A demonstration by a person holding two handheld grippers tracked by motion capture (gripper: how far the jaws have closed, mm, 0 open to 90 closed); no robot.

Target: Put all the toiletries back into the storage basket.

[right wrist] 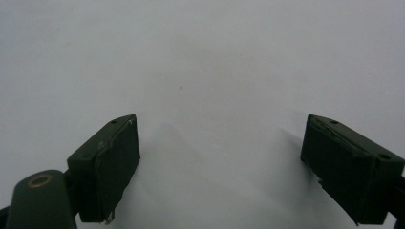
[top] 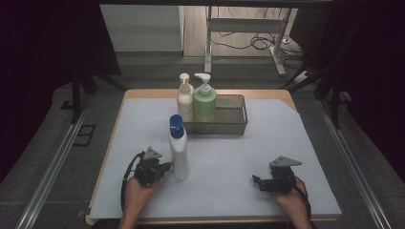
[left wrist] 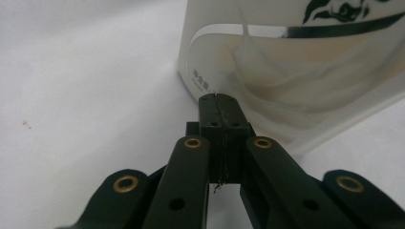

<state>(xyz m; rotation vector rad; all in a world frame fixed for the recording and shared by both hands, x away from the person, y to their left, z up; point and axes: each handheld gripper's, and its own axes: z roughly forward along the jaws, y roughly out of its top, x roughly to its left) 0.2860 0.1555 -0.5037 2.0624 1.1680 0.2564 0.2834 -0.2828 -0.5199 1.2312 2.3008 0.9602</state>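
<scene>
A tall white bottle (top: 179, 157) with a blue cap (top: 176, 126) stands upright on the pale mat, left of centre. My left gripper (top: 166, 167) lies low on the mat just left of the bottle's base, jaws pressed together with nothing between them. In the left gripper view the shut tips (left wrist: 220, 102) point at the lower corner of the white bottle (left wrist: 305, 81); whether they touch it I cannot tell. My right gripper (top: 256, 181) rests near the front right of the mat. Its jaws (right wrist: 219, 157) stand wide open over bare mat.
A dark mesh basket (top: 234, 125) stands at the back centre with a green pump bottle (top: 205, 106) in its left end. A cream pump bottle (top: 185, 99) stands at the basket's left end. The mat (top: 224, 162) covers a wooden table (top: 143, 93). Metal rails run along both sides.
</scene>
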